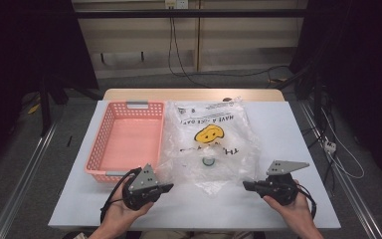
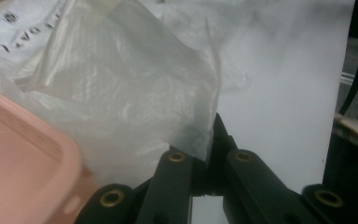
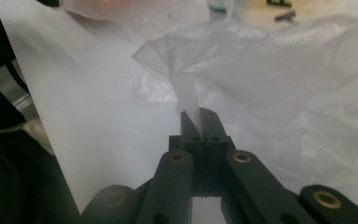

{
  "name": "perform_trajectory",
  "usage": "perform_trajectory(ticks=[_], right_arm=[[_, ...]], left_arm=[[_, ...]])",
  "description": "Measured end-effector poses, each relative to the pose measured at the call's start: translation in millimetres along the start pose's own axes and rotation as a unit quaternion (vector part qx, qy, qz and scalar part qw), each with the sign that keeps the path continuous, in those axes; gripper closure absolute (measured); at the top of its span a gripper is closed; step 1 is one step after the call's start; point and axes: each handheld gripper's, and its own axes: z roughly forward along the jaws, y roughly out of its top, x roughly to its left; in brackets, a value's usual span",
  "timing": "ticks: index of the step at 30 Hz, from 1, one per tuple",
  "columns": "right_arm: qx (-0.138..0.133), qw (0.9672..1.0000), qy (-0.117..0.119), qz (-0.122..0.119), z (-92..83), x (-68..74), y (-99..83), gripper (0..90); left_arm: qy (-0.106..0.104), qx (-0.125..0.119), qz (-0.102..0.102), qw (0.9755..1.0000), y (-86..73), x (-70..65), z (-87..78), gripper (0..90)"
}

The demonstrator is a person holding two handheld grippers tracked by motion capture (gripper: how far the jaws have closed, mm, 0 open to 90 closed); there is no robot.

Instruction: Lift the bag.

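Crinkled translucent plastic bag [image 1: 210,144] lies on the white desk [image 1: 298,149] beside the perforated pink basket [image 1: 127,139]; left tool [image 1: 168,187] and right tool [image 1: 246,185] each clamp its film edge

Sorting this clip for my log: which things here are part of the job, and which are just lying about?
In the job:
- plastic bag, pinched at its near corners by both tongs
- left tongs
- right tongs
- small round item inside the bag
- probably the pink basket, empty beside the bag

Lying about:
- cables on the floor
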Motion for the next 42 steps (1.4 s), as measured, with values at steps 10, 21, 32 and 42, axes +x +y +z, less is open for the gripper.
perform_trajectory(ticks=[10, 21, 32, 42], right_arm=[[-0.078, 0.9969, -0.003, 0.008, -16.5, -12.2, 32.2, 90.0], [-0.129, 0.9912, -0.029, -0.003, -46.2, -23.9, 71.3, 90.0], [-0.179, 0.9829, -0.041, -0.002, -59.0, -44.8, 111.4, 90.0], [-0.212, 0.9755, -0.056, -0.011, -73.8, -53.6, 152.9, 90.0]], left_arm=[[0.019, -0.056, -0.001, 0.9983, 30.2, 12.0, -13.8, 90.0], [0.046, -0.101, -0.002, 0.9939, 63.1, 30.2, -30.3, 90.0], [0.056, -0.145, -0.015, 0.9877, 91.8, 49.0, -43.4, 90.0], [0.059, -0.179, -0.031, 0.9815, 115.1, 70.8, -55.9, 90.0]])
